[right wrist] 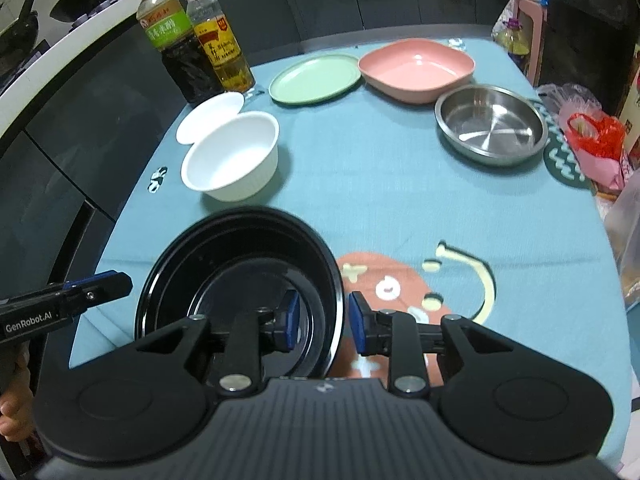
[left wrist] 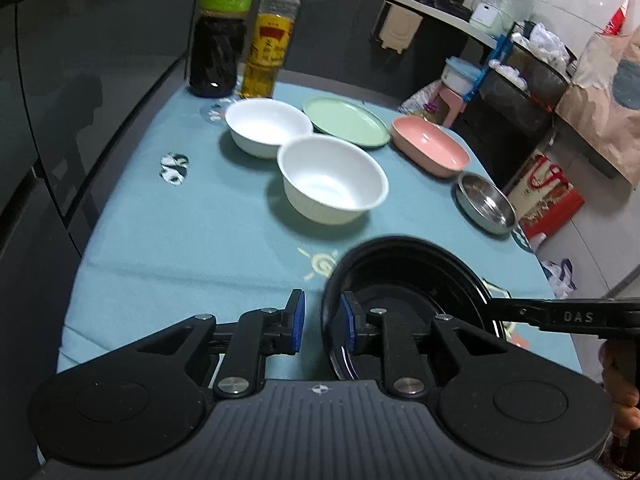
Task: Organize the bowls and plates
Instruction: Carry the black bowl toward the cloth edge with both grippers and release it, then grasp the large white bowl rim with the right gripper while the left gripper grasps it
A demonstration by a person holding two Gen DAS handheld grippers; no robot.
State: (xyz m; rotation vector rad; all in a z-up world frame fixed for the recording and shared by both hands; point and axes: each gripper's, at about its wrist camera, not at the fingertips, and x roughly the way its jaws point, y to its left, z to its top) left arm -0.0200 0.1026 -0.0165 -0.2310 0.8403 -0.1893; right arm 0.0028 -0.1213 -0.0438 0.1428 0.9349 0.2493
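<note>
Black bowl (left wrist: 404, 300) at near counter (left wrist: 200, 216) edge, straddled at opposite rims by left gripper (left wrist: 322, 326) and right gripper (right wrist: 323, 326); fingers (right wrist: 289, 325) partly parted, contact apparently not yet closed. White bowls (right wrist: 232, 158) beyond.

The right tool (left wrist: 576, 316) reads "DAS", perhaps partial; the left tool (right wrist: 28, 326) reads "GenRobot.AI".

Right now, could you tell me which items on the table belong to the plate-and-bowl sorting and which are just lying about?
Belong to the job:
black bowl, straddled at its rim by both the left gripper and the right gripper
two white bowls
green plate
pink dish
steel dish

Just lying about:
dark sauce bottle
yellow oil bottle
red bag
</note>
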